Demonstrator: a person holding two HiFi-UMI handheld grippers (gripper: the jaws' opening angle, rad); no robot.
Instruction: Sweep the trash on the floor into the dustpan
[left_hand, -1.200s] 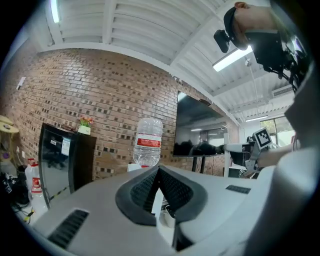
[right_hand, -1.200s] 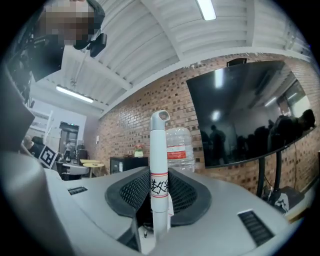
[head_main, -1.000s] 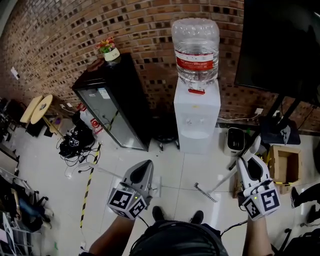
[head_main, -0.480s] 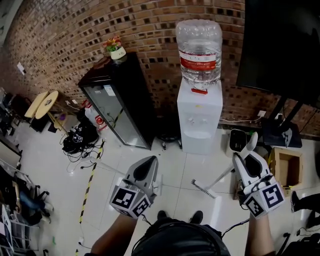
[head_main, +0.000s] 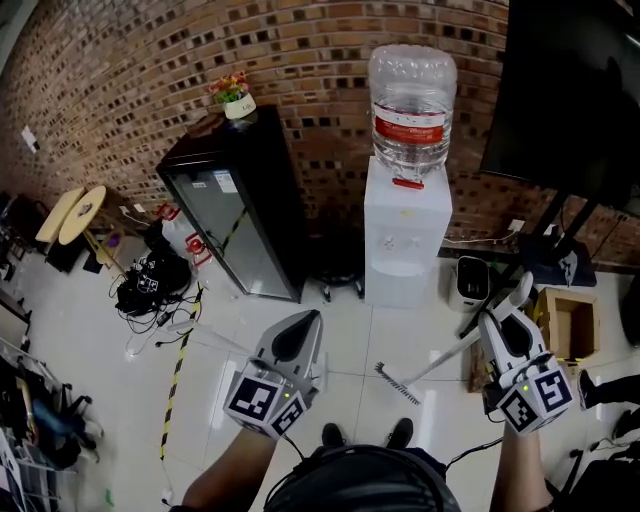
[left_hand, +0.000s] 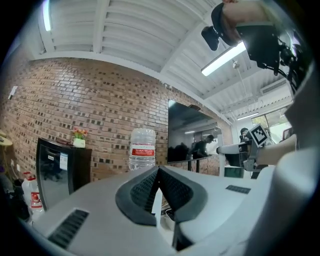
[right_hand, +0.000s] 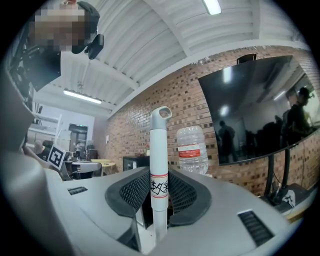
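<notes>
My right gripper is shut on the white broom handle, which stands upright between its pads. The handle slants down to the broom head, which rests on the white floor tiles in front of my feet. My left gripper is shut on a thin white strip, the dustpan handle. A thin white rod runs left from that gripper. The pan itself is hidden under the gripper. I make out no trash on the floor.
A water dispenser and a black glass-door cabinet stand against the brick wall. A cardboard box and a screen stand are at the right. Tangled cables and a yellow-black strip lie at the left.
The broom head has slid a little to the left across the floor. Both grippers keep their hold, and the view has shifted slightly.
</notes>
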